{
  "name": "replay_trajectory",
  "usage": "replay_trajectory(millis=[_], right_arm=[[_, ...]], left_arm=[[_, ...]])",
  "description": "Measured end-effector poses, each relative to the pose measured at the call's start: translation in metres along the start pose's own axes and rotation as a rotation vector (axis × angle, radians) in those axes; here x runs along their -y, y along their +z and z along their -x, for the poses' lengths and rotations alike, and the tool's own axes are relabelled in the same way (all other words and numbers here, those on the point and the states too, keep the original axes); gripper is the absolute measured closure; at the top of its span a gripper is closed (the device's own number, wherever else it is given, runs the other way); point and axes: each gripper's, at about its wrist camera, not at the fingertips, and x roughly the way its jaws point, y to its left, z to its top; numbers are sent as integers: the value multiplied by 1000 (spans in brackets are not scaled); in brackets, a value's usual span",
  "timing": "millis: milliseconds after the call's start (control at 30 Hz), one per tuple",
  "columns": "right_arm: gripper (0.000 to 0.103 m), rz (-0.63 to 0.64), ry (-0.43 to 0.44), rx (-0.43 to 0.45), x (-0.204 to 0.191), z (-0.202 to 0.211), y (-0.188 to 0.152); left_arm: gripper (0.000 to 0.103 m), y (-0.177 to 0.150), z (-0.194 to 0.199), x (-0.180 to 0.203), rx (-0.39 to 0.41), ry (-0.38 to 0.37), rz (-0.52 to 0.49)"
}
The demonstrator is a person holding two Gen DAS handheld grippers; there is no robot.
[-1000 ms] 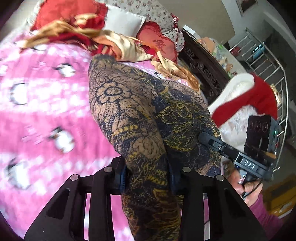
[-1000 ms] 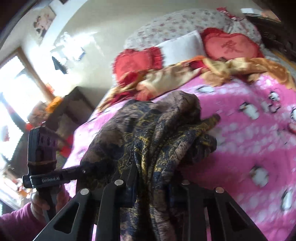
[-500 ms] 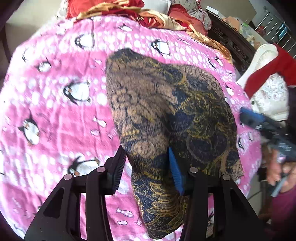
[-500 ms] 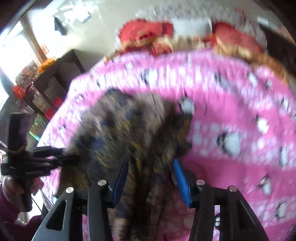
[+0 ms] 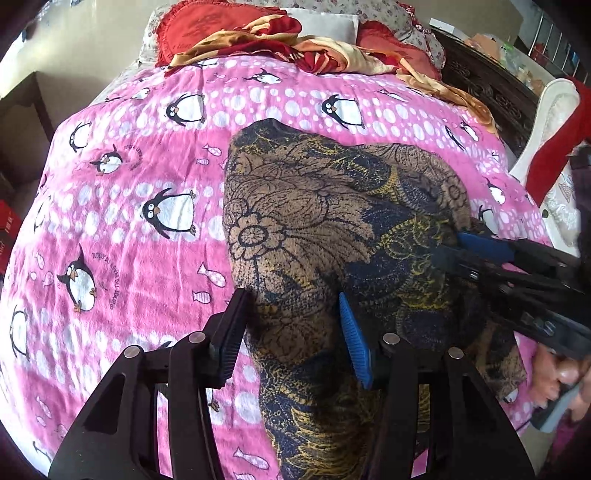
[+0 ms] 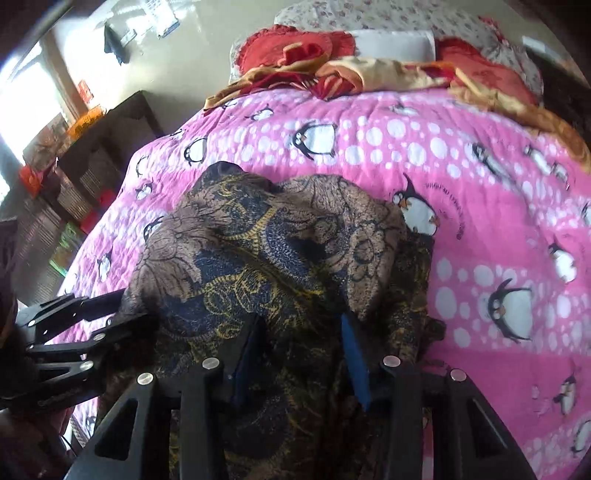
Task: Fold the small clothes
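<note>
A brown, navy and yellow floral garment (image 5: pixel 317 229) lies bunched on the pink penguin blanket (image 5: pixel 122 206); it also shows in the right wrist view (image 6: pixel 280 258). My left gripper (image 5: pixel 291 321) is open, its jaws standing apart on either side of the garment's near end. My right gripper (image 6: pixel 299 336) is open too, jaws apart over the cloth, which drapes between them. The right gripper shows at the garment's right edge in the left wrist view (image 5: pixel 480 251); the left gripper shows at its left edge in the right wrist view (image 6: pixel 110 310).
Red heart pillows (image 5: pixel 207 26) and a crumpled gold and red cloth (image 5: pixel 280 40) lie at the head of the bed. A dark carved cabinet (image 5: pixel 491 92) stands at the right. Dark shelving (image 6: pixel 99 155) stands left of the bed.
Both grippers have come down toward the bed and opened, letting go of the garment. The garment now rests spread on the blanket instead of hanging from the jaws.
</note>
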Motion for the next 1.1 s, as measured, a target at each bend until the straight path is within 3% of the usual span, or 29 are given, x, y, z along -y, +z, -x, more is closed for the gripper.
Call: replay_trajectory(millis=[200,333,400,567,667,800,1100], right_arm=[[55,66,-21,20,-21,46,-22],[55,50,-103,-64,-15,32,-55],[55,16,-91,-93,-9,23,-65],[52,10,-115,16,-18,57,-61],[27,-25,-135,77,-22,74,-49],[25,-52,-174,154,-31,93,-36],[15,-19,-237,198,-53,101,-26]], left_arm=[[54,-4,14,4,40,24,-20],[53,-7,29,8,82,45,-27],[53,-8,38,8,103,54,-29],[53,-9,66,4,192,110,-21],[53,-9,82,1,225,121,-12],[53,-9,92,0,230,128,-3],[53,-14,99,1,252,146,10]])
